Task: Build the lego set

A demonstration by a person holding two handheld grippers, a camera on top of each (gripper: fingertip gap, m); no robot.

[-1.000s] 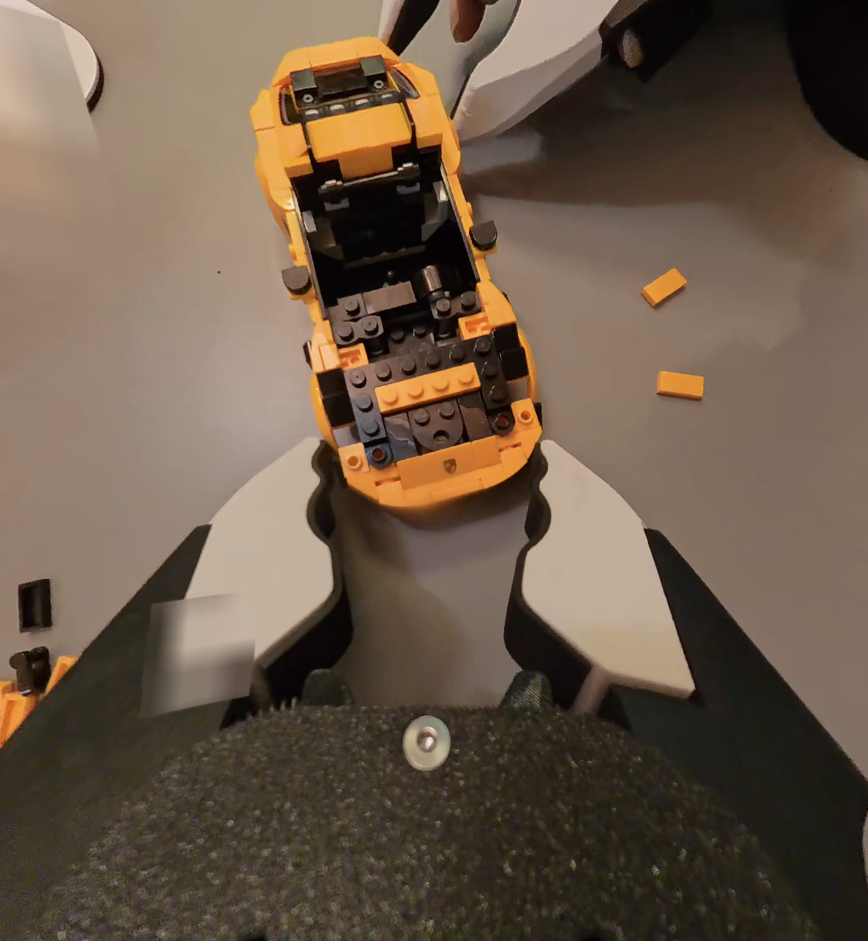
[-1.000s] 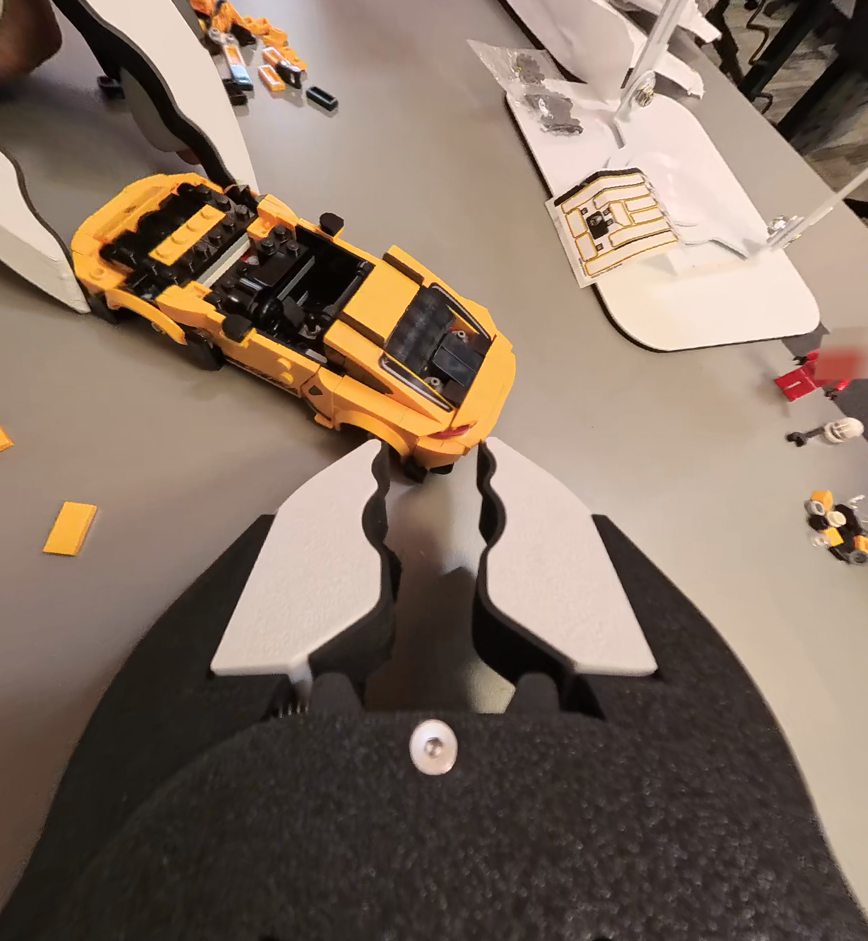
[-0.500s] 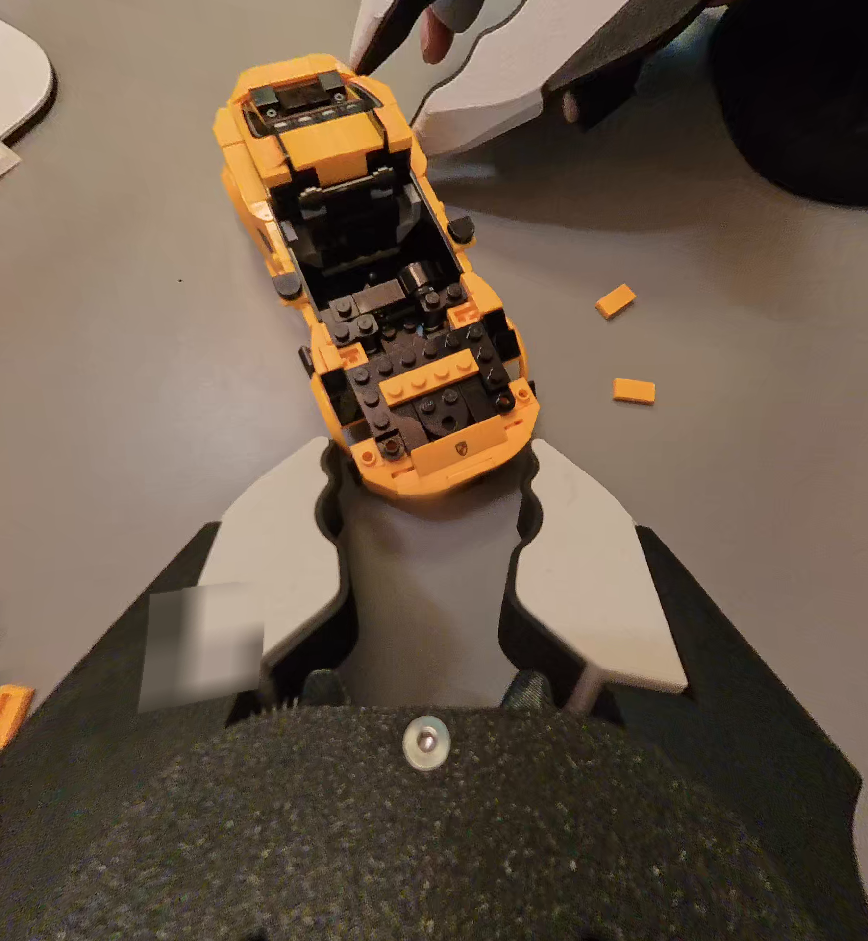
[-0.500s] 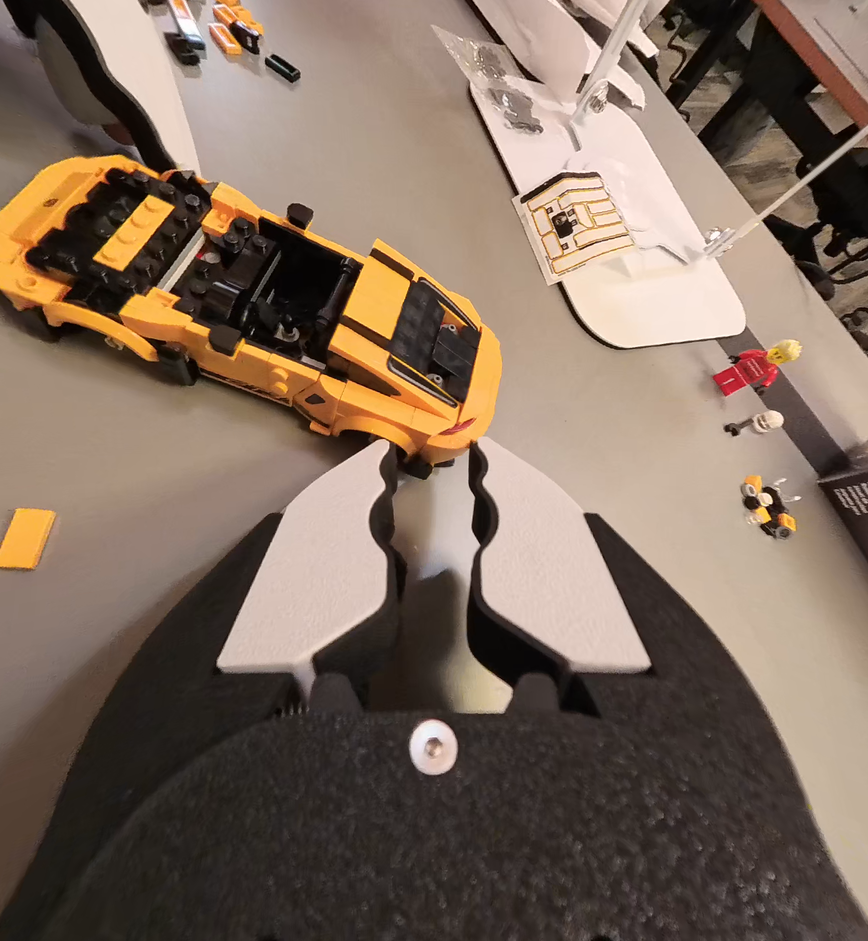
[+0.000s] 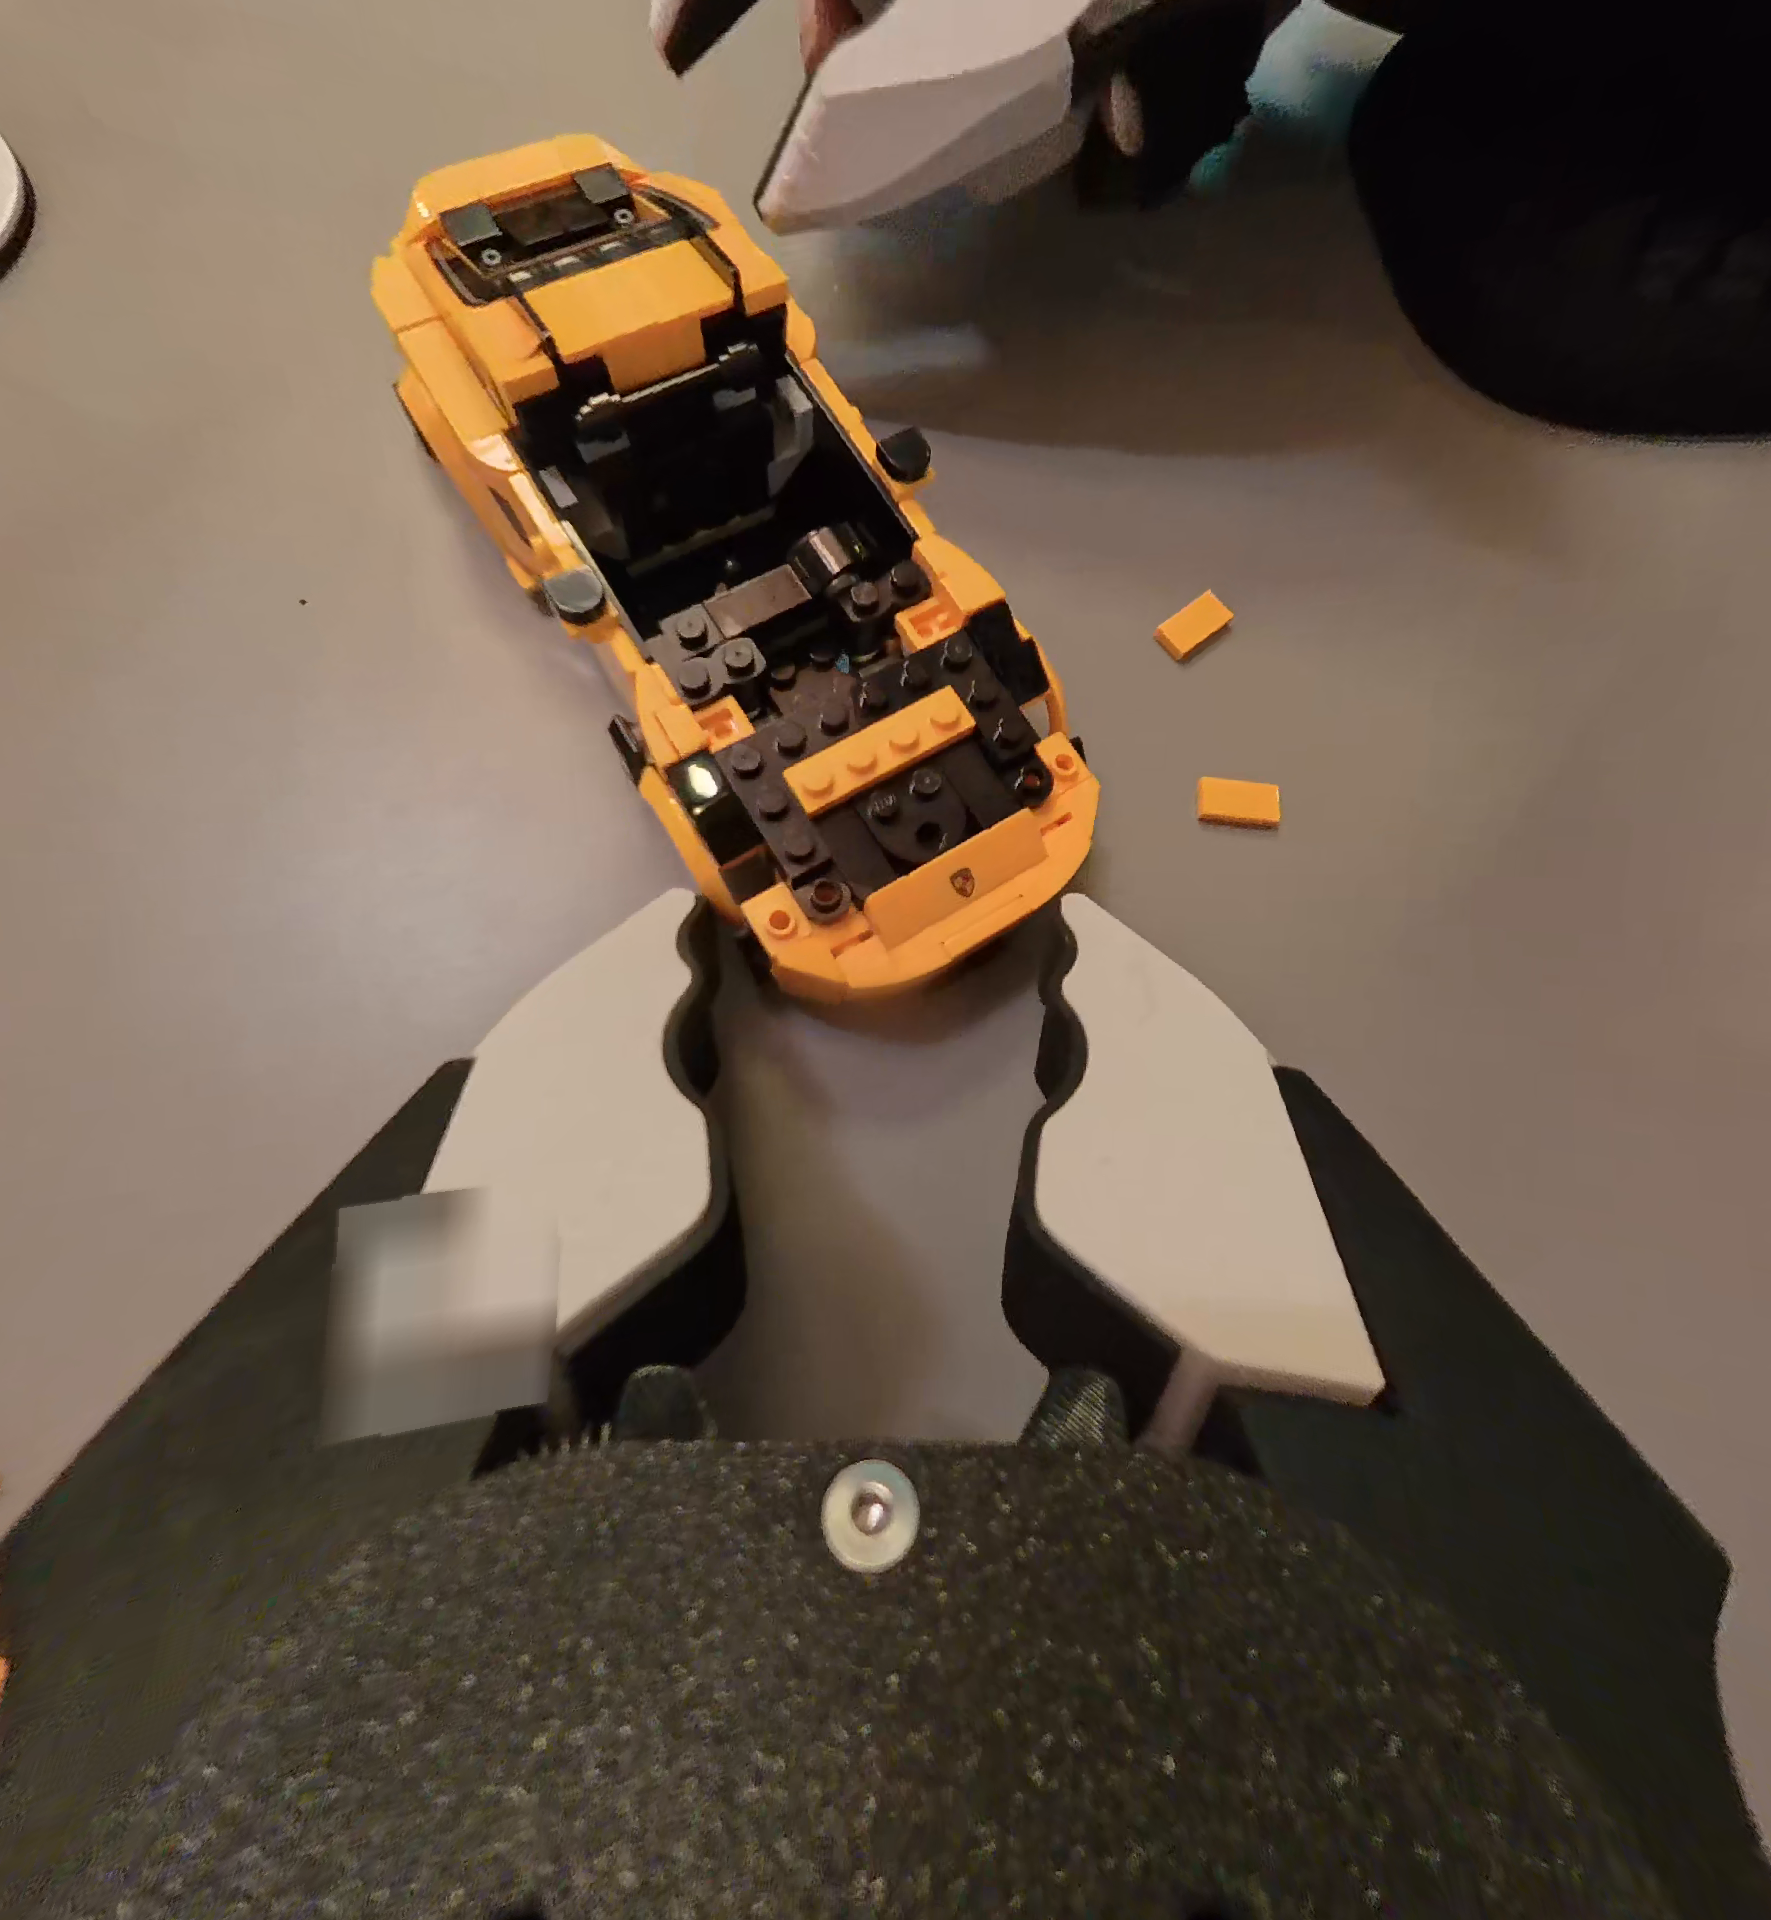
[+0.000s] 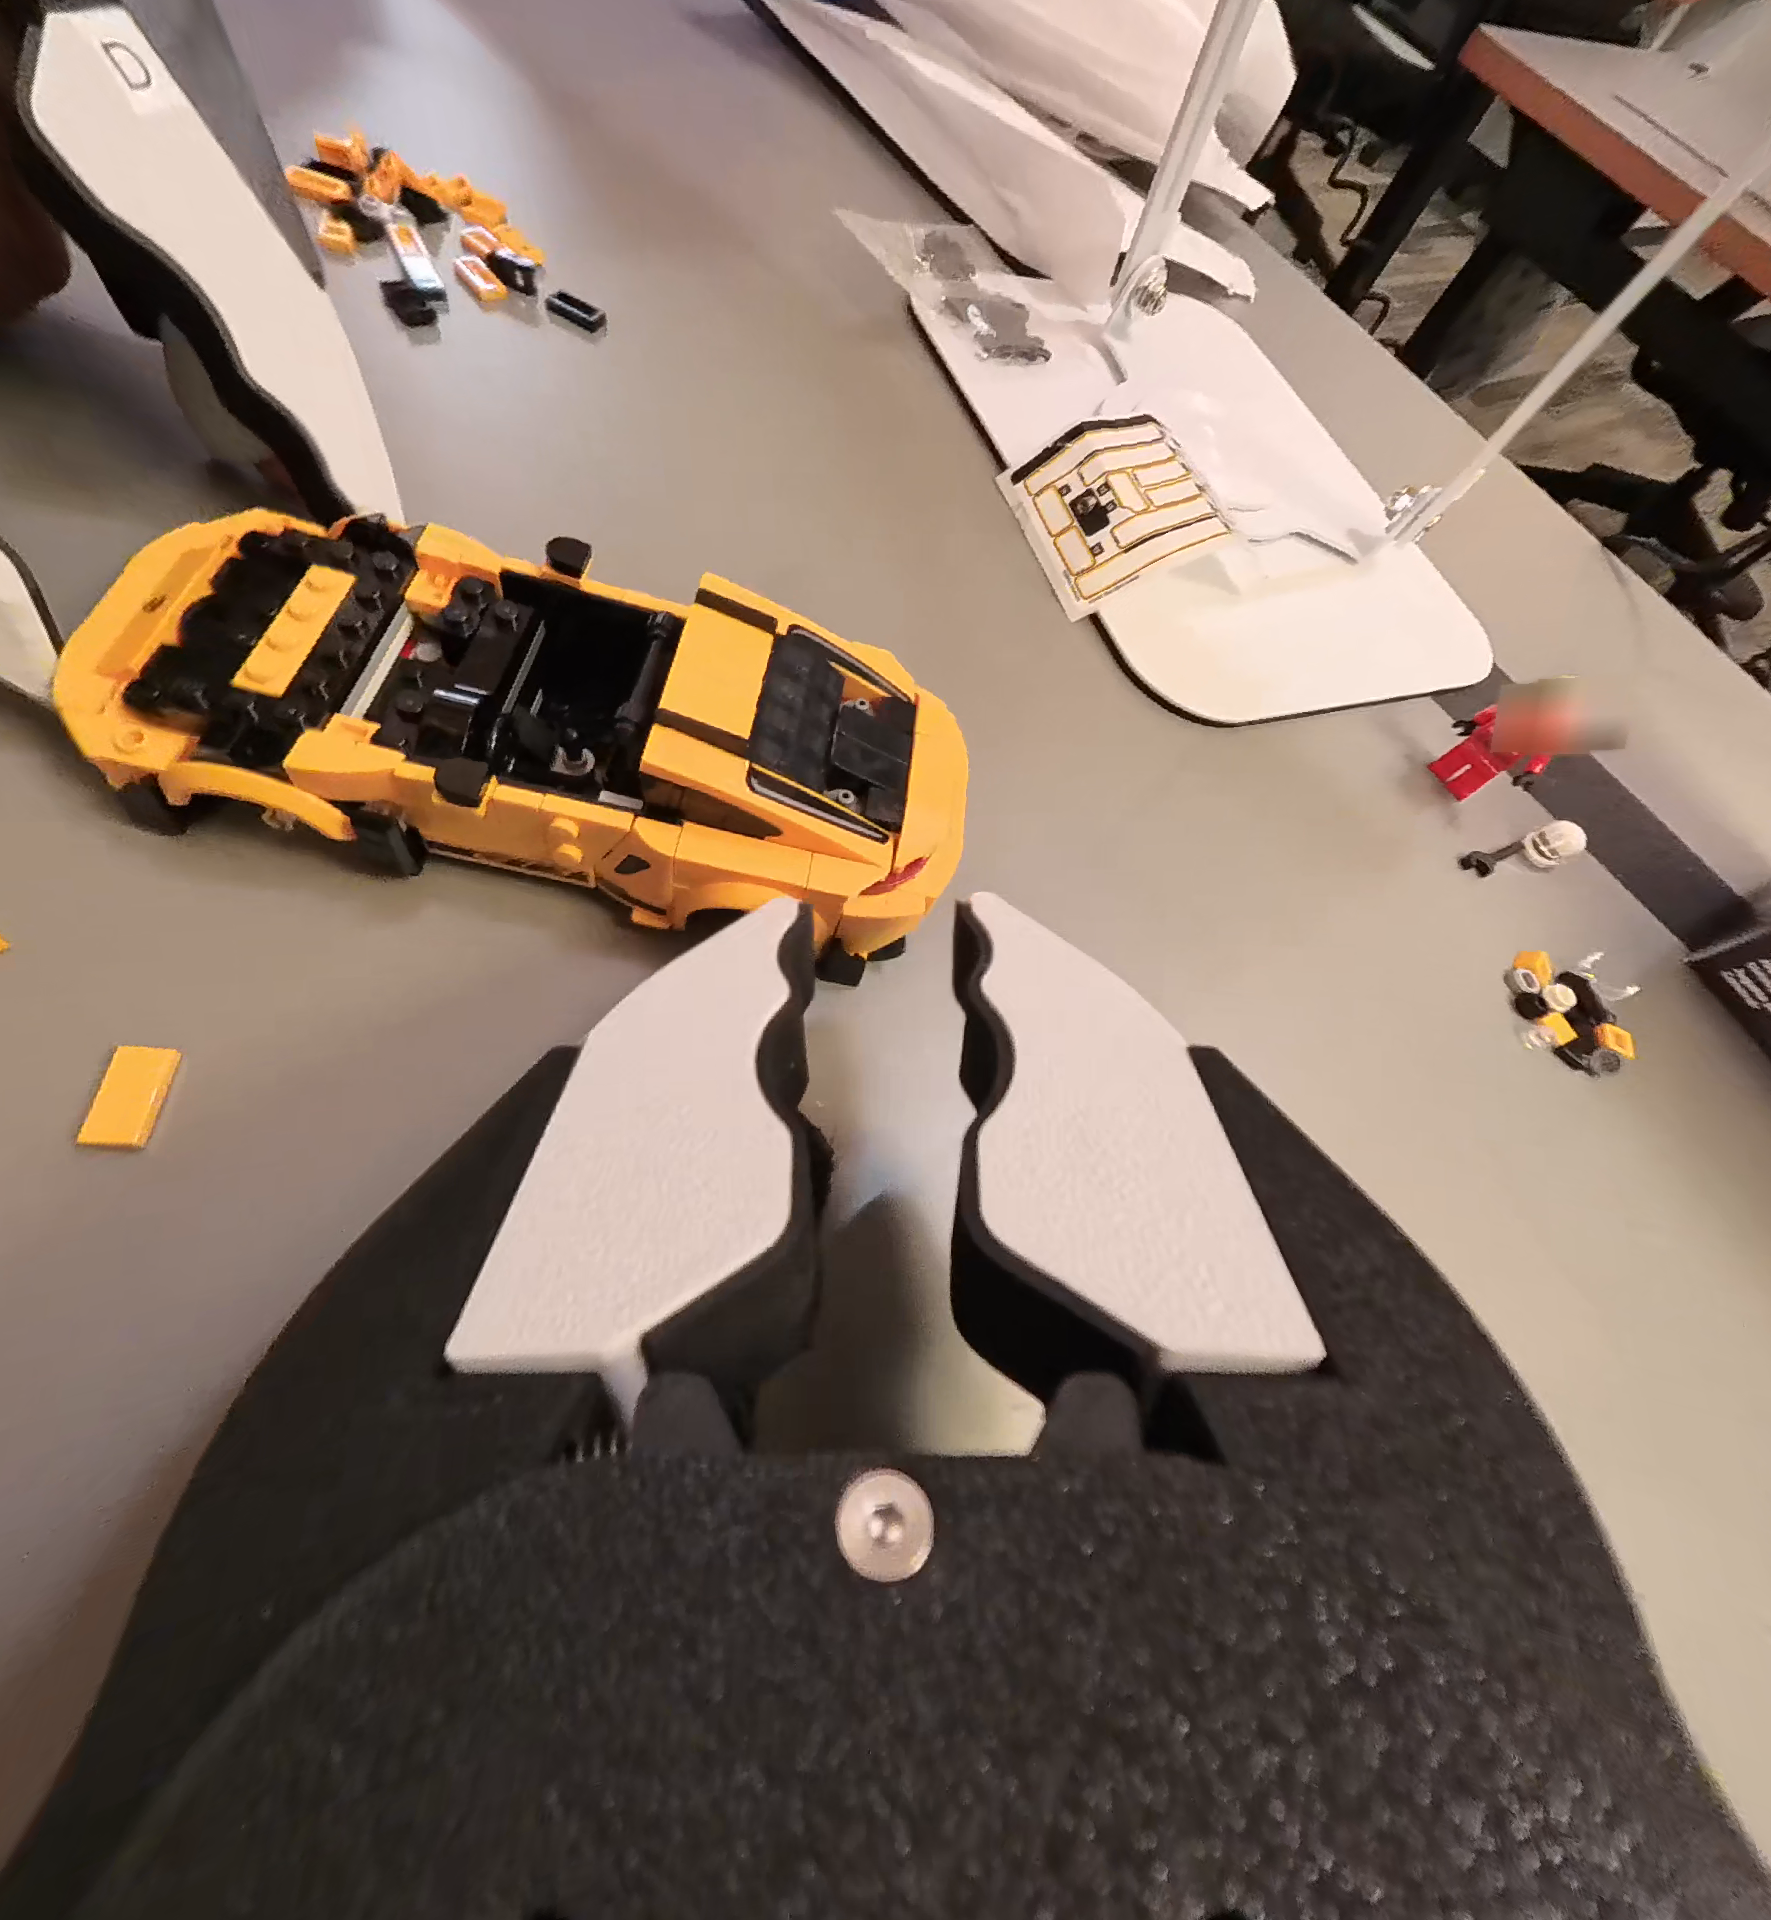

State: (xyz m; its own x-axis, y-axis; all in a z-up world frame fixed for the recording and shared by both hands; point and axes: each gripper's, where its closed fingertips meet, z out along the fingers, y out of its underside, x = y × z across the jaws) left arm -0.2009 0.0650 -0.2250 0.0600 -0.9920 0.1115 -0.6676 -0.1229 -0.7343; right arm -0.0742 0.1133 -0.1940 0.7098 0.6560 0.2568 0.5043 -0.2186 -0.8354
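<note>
- Left gripper [image 5: 876, 914]: jaws spread wide, holding nothing. The car's front end sits between the fingertips; the left fingertip [image 5: 652, 935] looks to be against the front corner, the right one just beside the nose, though contact is hard to judge.
- Right gripper [image 6: 881, 914]: jaws parted by a narrow gap, nothing between them. The tips are just beside the car's rear corner, and I cannot tell whether they touch it.
- Car [image 5: 725, 582]: orange and black, part-built, with cabin and front studs uncovered. It stands on its wheels in the middle of the desk [image 5: 185, 675], nose toward the left gripper.
- Two flat orange tiles [image 5: 1239, 802] lie on the desk near the car's front, apart from it.
- Small cluster of orange, black and white bits [image 6: 1572, 1013] near the desk's right edge, with a red minifigure [image 6: 1478, 758] farther along.
- Sticker sheet [image 6: 1120, 509] lies on a white base [image 6: 1328, 644] beyond the car.
- Pile of loose orange and black pieces [image 6: 424, 223] toward the far side.
</note>
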